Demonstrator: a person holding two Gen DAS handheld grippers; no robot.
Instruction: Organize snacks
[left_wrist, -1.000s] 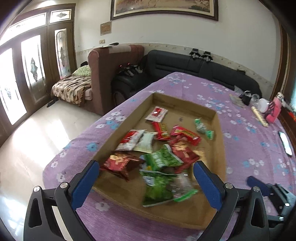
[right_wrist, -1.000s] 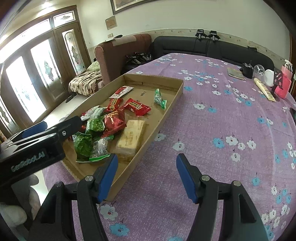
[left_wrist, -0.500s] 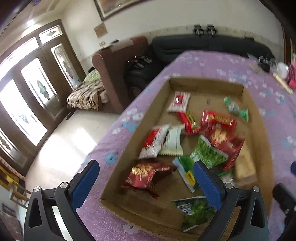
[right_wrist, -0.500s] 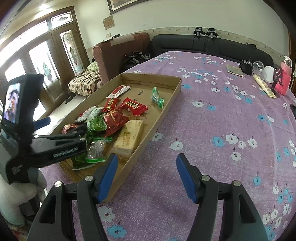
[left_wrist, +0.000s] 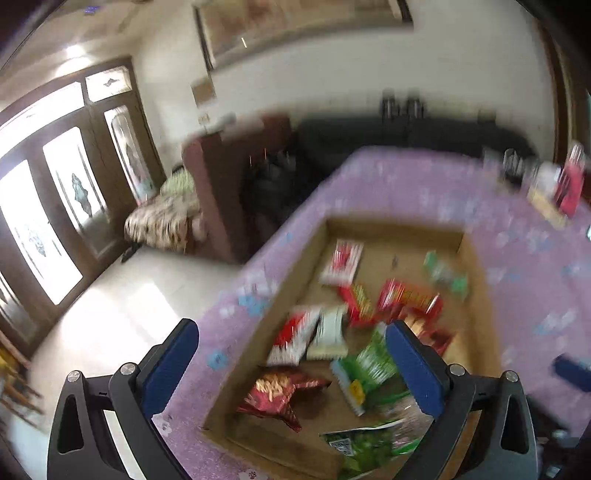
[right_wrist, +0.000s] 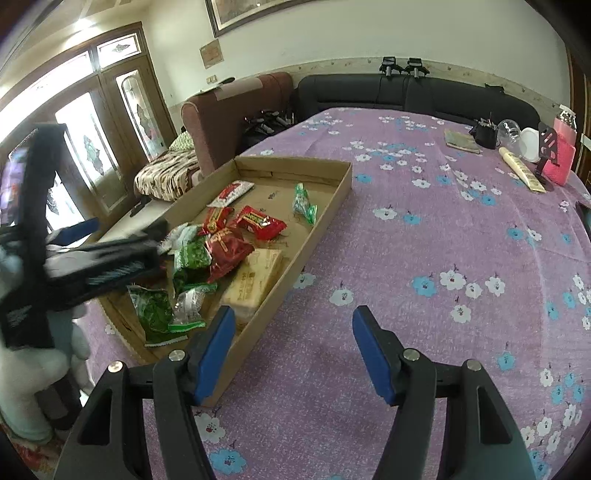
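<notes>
A shallow cardboard tray (right_wrist: 332, 199) lies on the purple flowered tablecloth and holds several snack packets: red ones (right_wrist: 260, 221), green ones (right_wrist: 192, 254) and a tan biscuit pack (right_wrist: 255, 278). The blurred left wrist view shows the tray (left_wrist: 476, 280) with a dark red packet (left_wrist: 280, 391) and green packets (left_wrist: 365, 365) near its front. My left gripper (left_wrist: 291, 354) is open and empty above the tray's near left corner; it also shows at the left of the right wrist view (right_wrist: 110, 262). My right gripper (right_wrist: 293, 349) is open and empty over the cloth beside the tray's near corner.
At the far right of the table stand a pink bottle (right_wrist: 563, 155), a black phone stand (right_wrist: 546, 147), a white cup (right_wrist: 530, 142), a black container (right_wrist: 485, 134) and a long cream packet (right_wrist: 521, 173). A black sofa (right_wrist: 406, 92) and brown armchair (right_wrist: 229, 118) stand behind.
My left gripper has swung left and tilted, so the tray has slid to the right of its view, which is now blurred. The right gripper has barely moved.
</notes>
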